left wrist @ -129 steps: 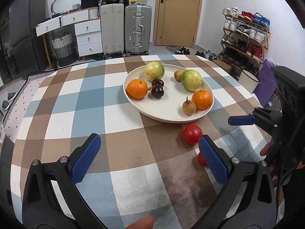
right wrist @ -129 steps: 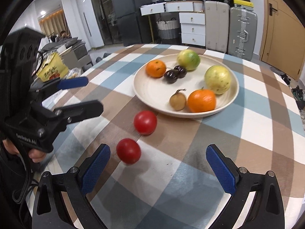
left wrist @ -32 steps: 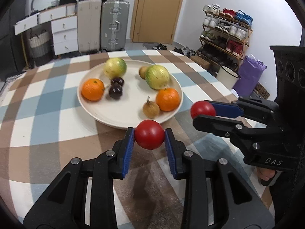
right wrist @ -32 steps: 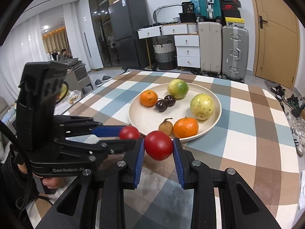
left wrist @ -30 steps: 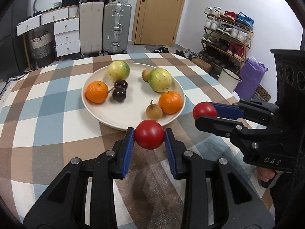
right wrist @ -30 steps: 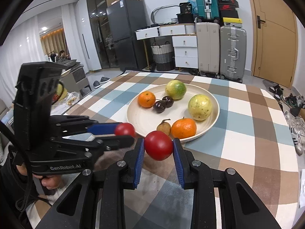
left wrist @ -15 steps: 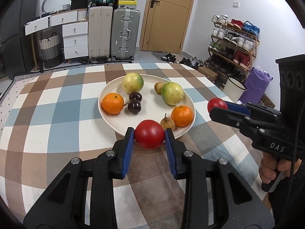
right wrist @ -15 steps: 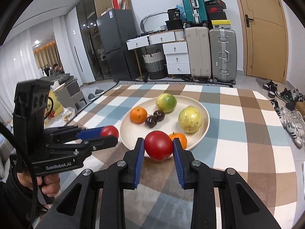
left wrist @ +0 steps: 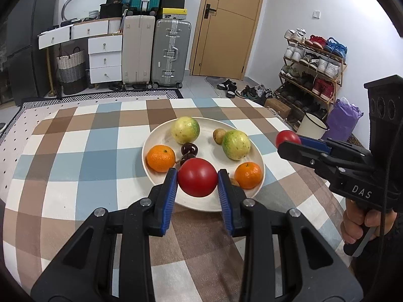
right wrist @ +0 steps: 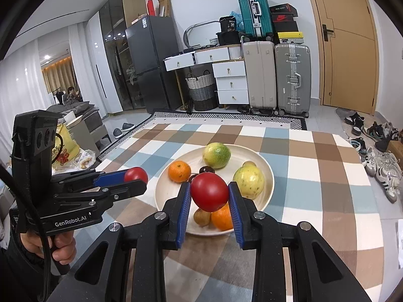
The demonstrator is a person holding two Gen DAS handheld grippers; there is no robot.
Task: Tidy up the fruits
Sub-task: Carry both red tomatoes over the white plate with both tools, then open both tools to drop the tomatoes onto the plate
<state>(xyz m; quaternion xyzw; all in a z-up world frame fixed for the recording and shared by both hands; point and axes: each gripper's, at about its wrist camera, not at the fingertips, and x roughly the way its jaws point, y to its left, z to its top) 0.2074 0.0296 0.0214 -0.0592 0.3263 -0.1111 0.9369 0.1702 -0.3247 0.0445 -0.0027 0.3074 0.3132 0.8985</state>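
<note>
A cream plate [left wrist: 161, 186] [right wrist: 268, 173] on the checked tablecloth holds two oranges [left wrist: 161, 158], two green-yellow round fruits [left wrist: 185, 129], dark plums [left wrist: 189, 148] and small brown fruits. My left gripper [left wrist: 197, 181] is shut on a red tomato [left wrist: 197, 180], held in the air above the plate's near rim. My right gripper [right wrist: 209, 195] is shut on a second red tomato [right wrist: 209, 195], also raised over the plate's near side. Each gripper shows in the other's view, the right one [left wrist: 289, 139] right of the plate, the left one [right wrist: 136, 176] left of it.
The checked tablecloth [left wrist: 83, 156] covers the whole table. Suitcases [left wrist: 171, 52], white drawers [left wrist: 104, 55] and a door [left wrist: 234, 25] stand beyond the far edge. A shoe rack [left wrist: 312, 68] and a white bucket [left wrist: 312, 127] stand to the right.
Both grippers, each holding its tomato, have risen higher above the table and shifted toward the plate. The plate's fruits have not moved.
</note>
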